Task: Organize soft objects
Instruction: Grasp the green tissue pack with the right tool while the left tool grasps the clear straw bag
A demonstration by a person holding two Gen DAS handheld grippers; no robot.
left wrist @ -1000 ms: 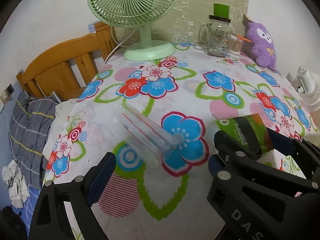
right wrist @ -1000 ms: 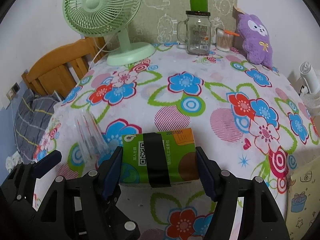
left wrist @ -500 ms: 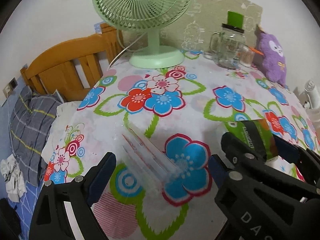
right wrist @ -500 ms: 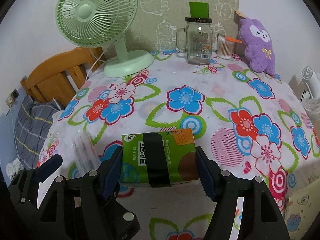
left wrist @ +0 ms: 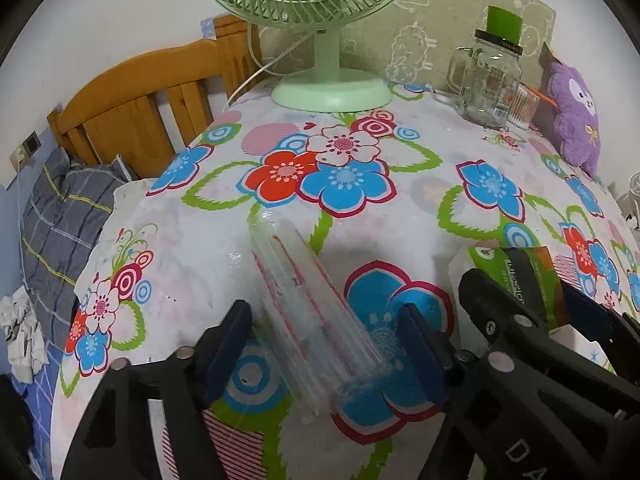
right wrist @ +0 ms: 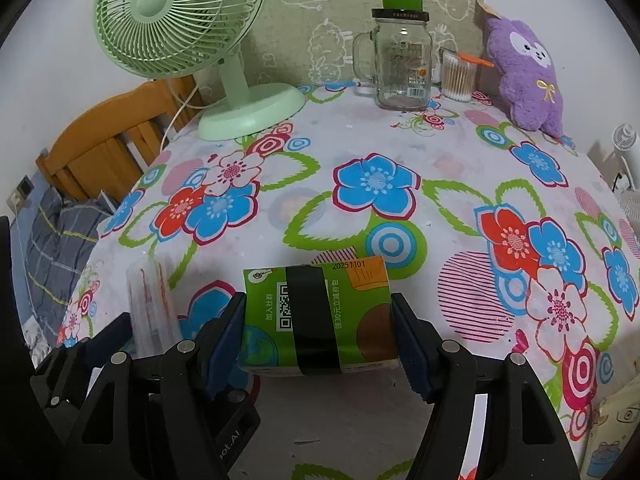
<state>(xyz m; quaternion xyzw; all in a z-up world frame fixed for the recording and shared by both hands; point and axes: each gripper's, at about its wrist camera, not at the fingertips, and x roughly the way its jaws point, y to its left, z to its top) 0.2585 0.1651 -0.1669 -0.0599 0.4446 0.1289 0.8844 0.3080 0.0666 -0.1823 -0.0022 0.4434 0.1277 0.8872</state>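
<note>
A stack of clear plastic cups (left wrist: pixel 308 300) lies on its side on the flowered tablecloth (left wrist: pixel 400 208). My left gripper (left wrist: pixel 324 356) straddles its near end. The jaws are closing, and a small gap still shows between each pad and the cups. My right gripper (right wrist: pixel 318 332) is shut on a green tissue pack (right wrist: pixel 316 320) with a black band, held just above the cloth. In the left wrist view that pack (left wrist: pixel 516 264) sits to the right of the cups. A purple plush toy (right wrist: pixel 524 76) leans at the far right of the table.
At the back stand a green desk fan (right wrist: pixel 180 12), a glass handled jar (right wrist: pixel 402 68) and a cup of cotton swabs (right wrist: pixel 458 78). A wooden headboard (left wrist: pixel 136 112) and plaid bedding (left wrist: pixel 52 216) lie past the table's left edge. A small white fan (right wrist: pixel 626 140) is off to the right.
Both grippers have moved forward over the table. The left jaws have narrowed around the cup stack, which now lies between them. The right gripper keeps its hold on the tissue pack.
</note>
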